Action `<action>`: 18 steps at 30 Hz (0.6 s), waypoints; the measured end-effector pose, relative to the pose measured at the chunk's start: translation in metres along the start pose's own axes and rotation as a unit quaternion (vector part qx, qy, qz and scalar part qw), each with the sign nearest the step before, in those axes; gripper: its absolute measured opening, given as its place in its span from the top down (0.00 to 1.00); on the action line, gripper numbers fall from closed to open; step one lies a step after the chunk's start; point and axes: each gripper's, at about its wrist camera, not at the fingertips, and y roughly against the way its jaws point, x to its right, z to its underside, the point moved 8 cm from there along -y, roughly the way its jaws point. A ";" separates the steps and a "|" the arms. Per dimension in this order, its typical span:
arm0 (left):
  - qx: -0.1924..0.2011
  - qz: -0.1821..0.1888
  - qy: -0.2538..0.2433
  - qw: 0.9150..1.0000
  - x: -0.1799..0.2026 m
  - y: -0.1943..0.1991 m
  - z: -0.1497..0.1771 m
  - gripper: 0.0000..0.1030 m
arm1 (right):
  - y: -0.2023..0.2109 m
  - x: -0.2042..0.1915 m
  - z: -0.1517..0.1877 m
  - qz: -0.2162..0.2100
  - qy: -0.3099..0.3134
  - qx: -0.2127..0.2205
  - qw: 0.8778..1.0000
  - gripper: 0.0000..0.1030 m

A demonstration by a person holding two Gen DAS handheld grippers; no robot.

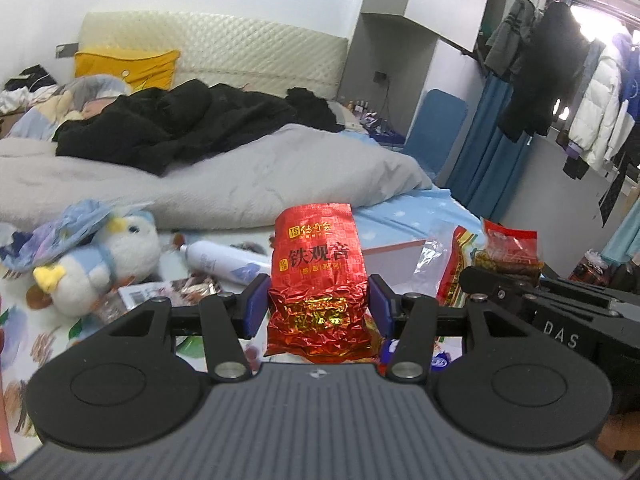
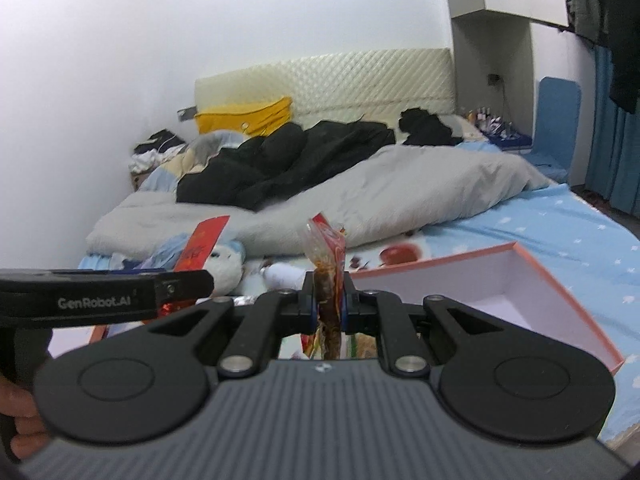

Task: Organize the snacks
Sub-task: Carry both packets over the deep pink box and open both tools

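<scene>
Nearest the left wrist lens, the left tool (image 1: 319, 304) clamps a red foil tea packet (image 1: 318, 276) upright between its blue pads, above the bed (image 1: 404, 216). At nine o'clock from it lies a plush penguin (image 1: 104, 256), then a white spray bottle (image 1: 224, 260); at three o'clock the right tool (image 1: 476, 276) carries a clear snack bag (image 1: 508, 252). In the right wrist view, the right tool (image 2: 329, 306) pinches that snack bag (image 2: 326, 264) edge-on, jaws nearly together; an open pink-edged box (image 2: 560, 280) sits on the bed at three o'clock.
</scene>
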 end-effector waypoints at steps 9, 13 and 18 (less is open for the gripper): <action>-0.016 0.015 -0.011 1.000 0.030 -0.034 -0.005 0.43 | -0.012 0.035 -0.006 0.010 -0.018 0.008 1.000 0.86; -0.038 0.015 -0.020 0.999 0.044 -0.063 0.005 0.43 | -0.025 0.055 0.008 0.026 -0.020 -0.004 0.999 0.86; -0.072 0.015 -0.030 0.997 0.057 -0.104 0.024 0.43 | -0.043 0.083 0.034 0.059 -0.014 -0.025 0.998 0.86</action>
